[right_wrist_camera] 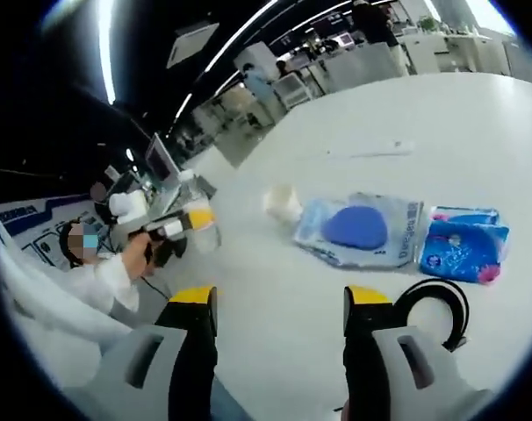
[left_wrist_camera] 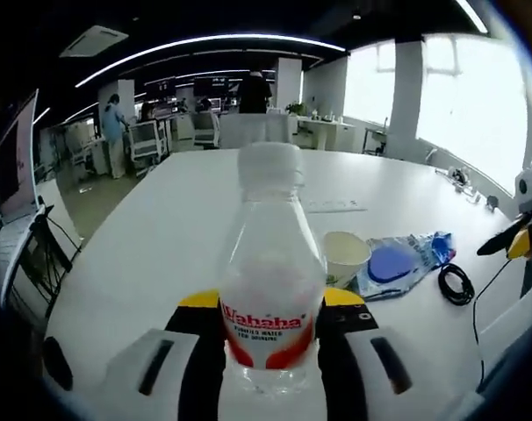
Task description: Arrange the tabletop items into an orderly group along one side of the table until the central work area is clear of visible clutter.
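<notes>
**Bottle in hand, clutter waiting**

The bottle (left_wrist_camera: 270,281) stood upright, clamped between the left gripper's (left_wrist_camera: 270,351) jaws above the table (left_wrist_camera: 161,228). To do this well, it seemed wise to carry it level and set it just beside the cup (left_wrist_camera: 345,254) and the blue packets (left_wrist_camera: 398,261), near the cable (left_wrist_camera: 456,283). The right gripper (right_wrist_camera: 279,338) hovered low over the table, jaws apart, holding nothing.
</notes>
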`<state>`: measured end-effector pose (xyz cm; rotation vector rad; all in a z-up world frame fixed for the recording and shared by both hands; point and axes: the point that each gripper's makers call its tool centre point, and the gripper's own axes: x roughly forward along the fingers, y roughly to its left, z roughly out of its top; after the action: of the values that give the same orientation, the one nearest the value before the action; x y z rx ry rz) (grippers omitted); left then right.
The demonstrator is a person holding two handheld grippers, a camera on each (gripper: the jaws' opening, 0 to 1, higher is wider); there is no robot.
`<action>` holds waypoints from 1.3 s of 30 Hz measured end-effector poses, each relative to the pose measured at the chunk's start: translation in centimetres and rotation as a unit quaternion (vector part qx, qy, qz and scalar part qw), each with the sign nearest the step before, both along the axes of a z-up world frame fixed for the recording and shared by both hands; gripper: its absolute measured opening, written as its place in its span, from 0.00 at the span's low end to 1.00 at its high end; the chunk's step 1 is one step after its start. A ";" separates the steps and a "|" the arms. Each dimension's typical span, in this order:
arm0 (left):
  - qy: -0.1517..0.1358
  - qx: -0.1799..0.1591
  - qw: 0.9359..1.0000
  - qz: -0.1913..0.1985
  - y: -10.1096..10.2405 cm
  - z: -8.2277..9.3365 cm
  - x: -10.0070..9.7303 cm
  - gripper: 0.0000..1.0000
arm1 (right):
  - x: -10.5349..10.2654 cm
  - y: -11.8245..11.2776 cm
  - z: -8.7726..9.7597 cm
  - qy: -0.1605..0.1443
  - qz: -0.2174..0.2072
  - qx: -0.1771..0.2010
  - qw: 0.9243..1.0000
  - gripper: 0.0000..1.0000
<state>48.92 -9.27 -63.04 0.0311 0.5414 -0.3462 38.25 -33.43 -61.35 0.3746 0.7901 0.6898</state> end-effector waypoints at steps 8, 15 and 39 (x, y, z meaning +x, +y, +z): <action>-0.009 -0.004 1.000 -0.005 -1.2 0.6 -0.9 0.39 | 2.5 4.5 2.9 -0.046 0.051 0.008 0.998 0.56; -0.021 -0.006 1.000 -0.015 -2.9 1.3 -1.2 0.39 | 4.1 8.8 5.6 -0.090 0.094 0.019 0.991 0.55; -0.024 -0.017 0.999 -0.044 -6.7 1.8 -3.5 0.39 | 7.1 18.4 7.6 -0.153 0.147 0.024 0.977 0.50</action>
<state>45.42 -15.99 -61.22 0.0299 0.4866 -0.4402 45.38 -15.06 -53.78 0.1881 0.5398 1.0177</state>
